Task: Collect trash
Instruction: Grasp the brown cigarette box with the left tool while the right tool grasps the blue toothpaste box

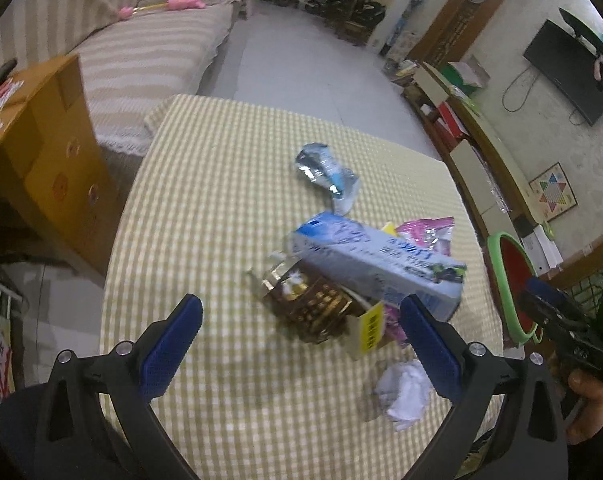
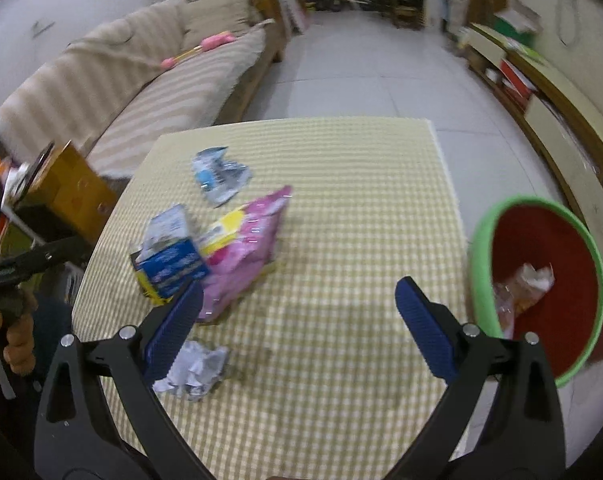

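Observation:
Trash lies on a yellow checked table [image 1: 221,200] [image 2: 361,184]: a blue-and-white carton [image 1: 377,264] [image 2: 169,260], a brown-gold wrapper [image 1: 313,304], a pink bag [image 1: 425,234] [image 2: 245,248], a silver-blue wrapper [image 1: 325,172] [image 2: 219,176] and a crumpled white paper [image 1: 405,394] [image 2: 193,368]. My left gripper [image 1: 301,332] hovers open above the table, just short of the brown-gold wrapper. My right gripper [image 2: 297,320] is open over bare cloth, the paper by its left finger. A red bin with a green rim [image 1: 501,276] [image 2: 541,280] stands off the table's right edge, holding some wrappers.
A cardboard box [image 1: 49,152] [image 2: 69,188] stands left of the table, beside a striped sofa [image 1: 141,52] [image 2: 133,92]. Low cabinets [image 1: 473,152] [image 2: 553,120] run along the right wall. Tiled floor [image 1: 309,68] stretches beyond the table's far edge.

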Tool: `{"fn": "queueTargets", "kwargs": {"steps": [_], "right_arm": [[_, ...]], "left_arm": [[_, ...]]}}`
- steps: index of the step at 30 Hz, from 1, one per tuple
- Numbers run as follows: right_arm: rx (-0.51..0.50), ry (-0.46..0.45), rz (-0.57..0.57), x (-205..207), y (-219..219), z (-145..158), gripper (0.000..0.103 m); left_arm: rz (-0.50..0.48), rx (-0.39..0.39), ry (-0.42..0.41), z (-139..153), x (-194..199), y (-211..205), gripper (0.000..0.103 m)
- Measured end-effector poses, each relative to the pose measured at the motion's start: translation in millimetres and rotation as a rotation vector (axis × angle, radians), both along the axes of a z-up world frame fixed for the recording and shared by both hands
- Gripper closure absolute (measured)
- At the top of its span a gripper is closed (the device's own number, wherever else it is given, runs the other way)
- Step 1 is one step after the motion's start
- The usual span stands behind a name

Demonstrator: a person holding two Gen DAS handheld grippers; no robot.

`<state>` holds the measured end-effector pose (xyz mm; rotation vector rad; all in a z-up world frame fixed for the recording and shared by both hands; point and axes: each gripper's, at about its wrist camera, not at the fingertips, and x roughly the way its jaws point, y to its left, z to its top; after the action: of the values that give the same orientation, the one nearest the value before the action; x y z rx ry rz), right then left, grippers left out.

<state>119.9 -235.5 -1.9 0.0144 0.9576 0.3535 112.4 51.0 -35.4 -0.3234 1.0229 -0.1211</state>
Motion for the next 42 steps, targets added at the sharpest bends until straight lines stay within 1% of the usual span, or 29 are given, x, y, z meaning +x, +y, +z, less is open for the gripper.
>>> {"fn": "queueTargets", "kwargs": {"steps": [6,9,12,13,16,18,19,20,25,31,34,38,42], "right_arm": [[-0.041,-0.020,0.137,2,48,-1,0.008],[-0.062,-0.009,0.177,6,64,-6,0.008],[-0.077,0.009,0.195,12,79,-13,0.013],[-0.080,0.017,0.197,15,82,-17,0.014],[-0.082,0.047,0.202,21,91,-25,0.025],[-0.074,0.063,0.203,25,92,-30,0.029],[-0.068,0.076,0.206,27,92,-33,0.036],[-0.063,0.090,0.208,29,92,-35,0.045],[-0.036,0.076,0.203,28,87,-33,0.048],[0.011,0.018,0.165,28,74,-14,0.049],[0.030,-0.006,0.146,28,67,-6,0.050],[0.030,-0.028,0.135,28,62,0,0.050],[0.042,-0.038,0.115,28,53,3,0.050]], "left_arm": [[0.006,0.003,0.002,-4,-4,9,0.008],[0.005,0.004,0.019,-10,-4,14,0.008],[0.008,-0.003,0.041,-16,-3,16,0.008],[0.007,-0.005,0.047,-18,-4,16,0.008],[0.003,-0.019,0.069,-27,-2,13,0.008],[0.002,-0.024,0.088,-34,0,11,0.008],[0.002,-0.024,0.098,-38,1,10,0.008],[0.004,-0.027,0.106,-41,1,10,0.008],[0.019,-0.051,0.132,-50,6,10,0.008],[0.033,-0.077,0.151,-57,15,7,0.008],[0.055,-0.098,0.168,-62,21,6,0.008],[0.098,-0.144,0.201,-71,31,5,0.008],[0.114,-0.158,0.231,-80,41,-1,0.009]]}}
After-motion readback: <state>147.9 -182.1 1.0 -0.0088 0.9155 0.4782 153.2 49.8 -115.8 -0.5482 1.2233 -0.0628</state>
